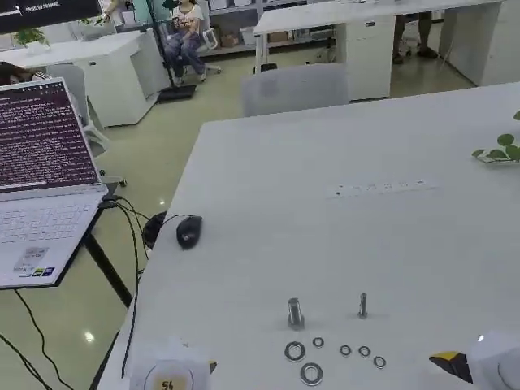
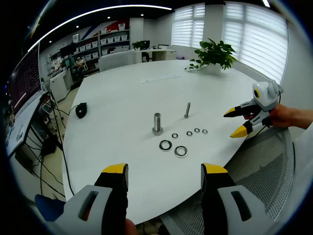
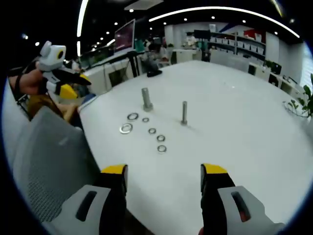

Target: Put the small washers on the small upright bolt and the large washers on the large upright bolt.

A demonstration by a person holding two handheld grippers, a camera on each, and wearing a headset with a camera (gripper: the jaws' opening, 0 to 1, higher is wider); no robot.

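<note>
Nearest the person, the left gripper (image 2: 165,176) and the right gripper (image 3: 164,176) hover off the near edge of the white table (image 1: 325,244), well short of the large upright bolt (image 1: 296,313). Both have their yellow-tipped jaws spread wide with nothing between them. On the near side of that bolt two large washers (image 1: 295,351) lie flat and close together. Four small washers (image 1: 345,350) run in a loose row from just in front of the bolt off to its right. All six are apart from both bolts. The small upright bolt (image 1: 362,305) stands to the large bolt's right, near but not touching. Beyond the large bolt to the left a computer mouse (image 1: 188,231) sits by the table edge. A power strip (image 1: 382,188) lies well beyond the bolt, and a potted plant (image 2: 213,53) stands farther right. A laptop (image 1: 41,162) is open on a separate desk far to its left.
</note>
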